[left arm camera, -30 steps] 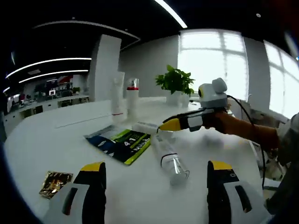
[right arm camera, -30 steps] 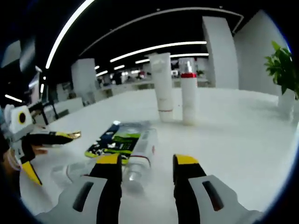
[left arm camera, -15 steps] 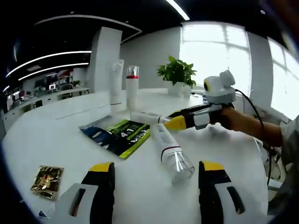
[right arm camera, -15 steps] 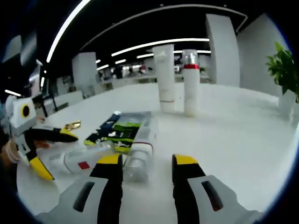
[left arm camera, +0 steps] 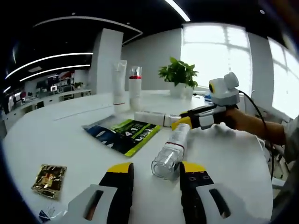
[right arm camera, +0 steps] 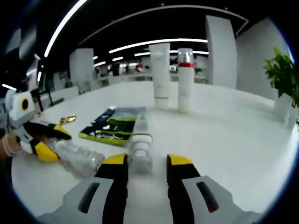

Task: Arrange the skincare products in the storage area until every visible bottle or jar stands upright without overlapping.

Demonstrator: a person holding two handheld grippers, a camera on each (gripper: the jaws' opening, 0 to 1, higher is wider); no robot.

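The left gripper (left arm camera: pixel 155 173) is presented with its jaws fairly narrow and nothing clamped; the clear cap end of a lying bottle (left arm camera: pixel 173 148) sits just ahead of the gap, and contact cannot be confirmed. The right gripper (right arm camera: pixel 146 162) is likewise set narrow and not yet closed, its jaws flanking the cap end of a second lying bottle (right arm camera: pixel 140 146), with a sliver of daylight visible on each side.

Risks are judged as follows. Both bottles are round and lie on a smooth white table (right arm camera: pixel 224 135), so a closing jaw that meets one off-centre may roll or squirt it away. A grip taken only at the cap end may let the body swing down when lifted. The two grippers work near each other, and a collision is possible. The second bottle lies just beside a printed packet (right arm camera: pixel 114 125), which may be dragged along.

The bottles are white-bodied with a clear cap; a dark red band is noted near the neck. Two further containers are seen upright and apart farther back: a white tube (right arm camera: pixel 160 74) and a red-collared bottle (right arm camera: pixel 185 79). A small gold sachet (left arm camera: pixel 49 177) lies well apart.
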